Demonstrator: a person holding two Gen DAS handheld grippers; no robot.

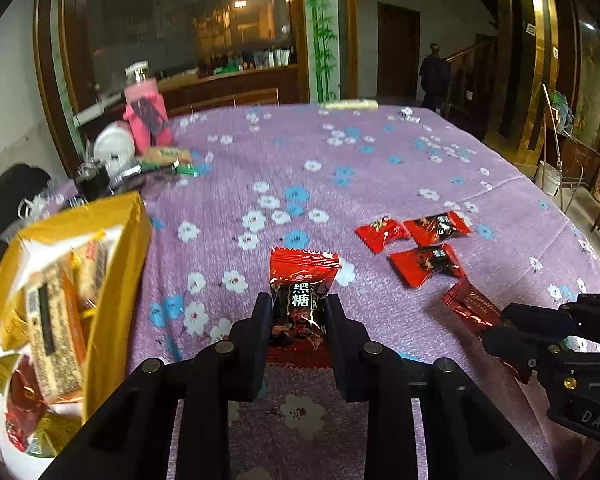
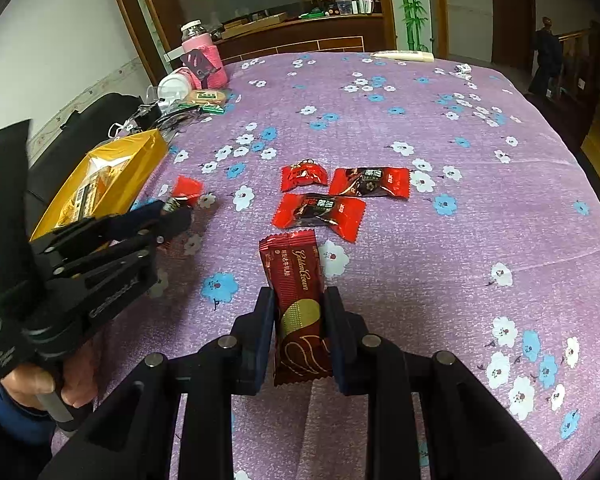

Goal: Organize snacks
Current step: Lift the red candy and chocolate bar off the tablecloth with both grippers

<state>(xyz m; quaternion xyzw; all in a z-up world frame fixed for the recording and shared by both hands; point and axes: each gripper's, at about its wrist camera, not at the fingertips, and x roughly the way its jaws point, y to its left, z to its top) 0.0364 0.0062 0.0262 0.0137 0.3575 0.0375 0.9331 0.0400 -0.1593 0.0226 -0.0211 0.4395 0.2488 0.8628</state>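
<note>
So you had each gripper clamped on a snack: left gripper (image 1: 296,316) gripped a black-sugar candy (image 1: 300,296), right gripper (image 2: 300,320) a dark-red bar (image 2: 296,304); next came carrying both to the yellow box (image 1: 116,248) at your left.

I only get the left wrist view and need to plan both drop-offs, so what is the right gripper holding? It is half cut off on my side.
Observer: The right gripper is shut on a dark red bar wrapper with gold script.
Operator: Any loose candy near it?
Observer: Three red candies lie on the tablecloth just beyond the bar, untouched.
Operator: And my left gripper, seen from there?
Observer: The left gripper grips its red-and-black candy beside the yellow box, with a hand on its handle.
</note>
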